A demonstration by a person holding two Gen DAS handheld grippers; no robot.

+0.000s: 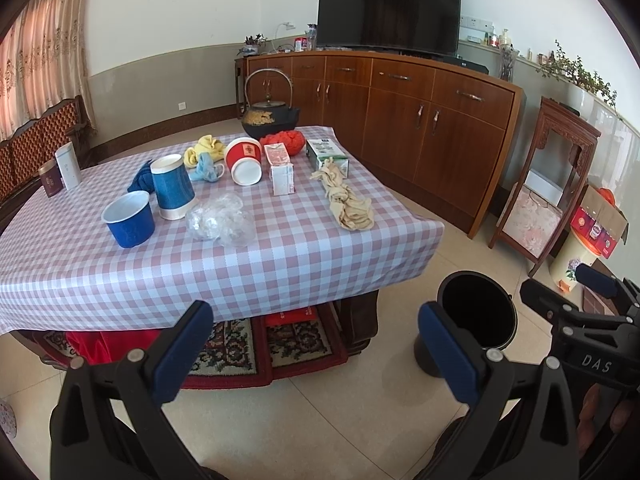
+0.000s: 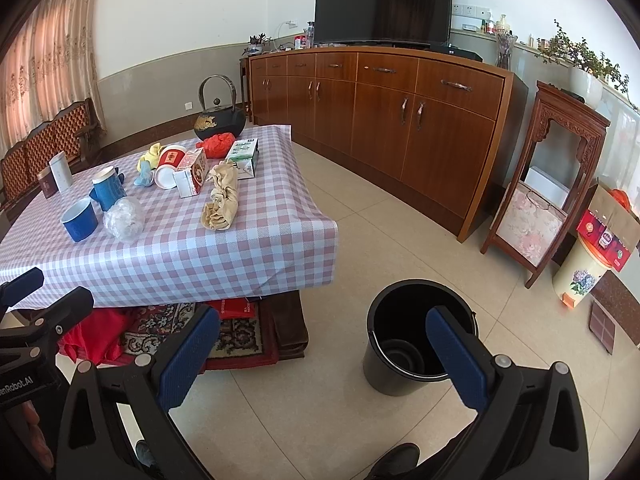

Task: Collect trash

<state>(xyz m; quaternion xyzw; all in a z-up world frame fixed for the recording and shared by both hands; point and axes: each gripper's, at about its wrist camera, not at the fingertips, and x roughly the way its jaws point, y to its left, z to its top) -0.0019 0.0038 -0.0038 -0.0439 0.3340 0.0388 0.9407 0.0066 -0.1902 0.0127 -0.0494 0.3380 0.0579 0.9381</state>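
1. Gripper state: the left gripper and the right gripper are both spread wide and hold nothing. Both hang over the tiled floor, short of the table.
2. Trash location: the items lie on the checked tablecloth. The black bucket stands on the floor off the table's right corner, and looks empty apart from a dark insert at its bottom.
3. Crumpled clear plastic: judged very light, soft and springy. Pinch through the bulk of the wad, not a loose edge (thin film may slip off the pads).
4. Beige crumpled cloth or paper: a long, limp twist. Grip at mid-length so both ends hang evenly.
5. Cartons: the red-and-white carton and the green-and-white carton lie close together. Probably light and semi-stiff; close across the narrow faces, where the walls resist crushing.
6. Cups: the blue cup stands upright, the red cup lies on its side. Thin walls likely deform, so take hold at the rim.
7. Legible writing: "DAS" on the right gripper's body in the left wrist view; "nRobot.AI" (partly cut off) on the left gripper's body in the right wrist view. Carton print is too small to read.
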